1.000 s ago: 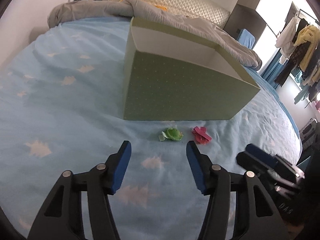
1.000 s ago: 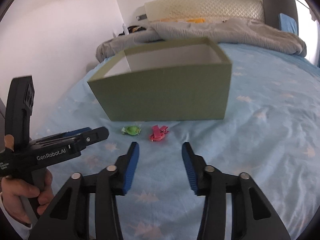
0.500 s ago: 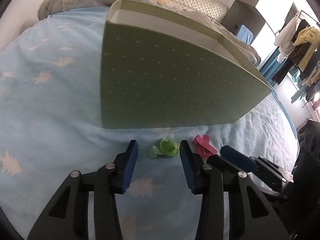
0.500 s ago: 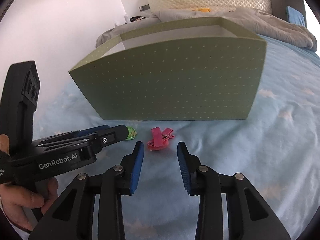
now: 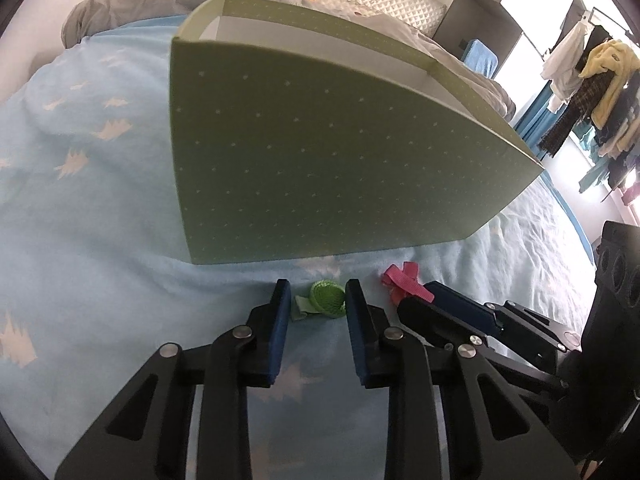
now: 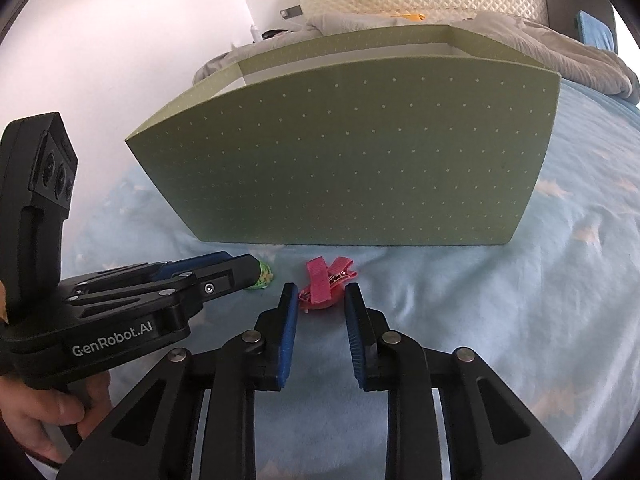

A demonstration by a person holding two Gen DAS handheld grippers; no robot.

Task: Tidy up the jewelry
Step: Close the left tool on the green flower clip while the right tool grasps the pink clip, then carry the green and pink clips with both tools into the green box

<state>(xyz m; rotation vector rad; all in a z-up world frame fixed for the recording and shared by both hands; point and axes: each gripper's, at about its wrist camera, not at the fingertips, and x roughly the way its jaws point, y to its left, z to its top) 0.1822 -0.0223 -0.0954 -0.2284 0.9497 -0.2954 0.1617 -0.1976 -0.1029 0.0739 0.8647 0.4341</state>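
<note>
A: How far along is this looking to you?

B: Barely begun, I'd judge; both pieces are lying on the blue bedspread [image 5: 100, 240] in front of the green box [image 5: 320, 168], and neither is being lifted; whether anything is sitting inside the box I cannot tell, since only a strip of its white inner wall is showing.

A: So what is remaining?

B: Closing on each piece, carrying it over the near wall and dropping it in; that is my reading of the task, not something showing here.

A: What is the left gripper [image 5: 318, 292] doing?

B: It is sitting low over the bedspread with its jaws partly open, flanking the green clip [image 5: 326, 299]; the clip is lying between the blue pads [image 5: 280, 316], close to the right one, but I am not seeing firm contact; nothing is being gripped.

A: And the right gripper [image 6: 320, 298]?

B: Much the same; its jaws are standing partly open around the near end of the pink clip [image 6: 324, 282], which is resting on the fabric just short of the box; the pads are looking apart from it, so it is holding nothing.

A: Are the two tools crowding each other?

B: They are working side by side, very near; a clash seems possible as they close.
</note>
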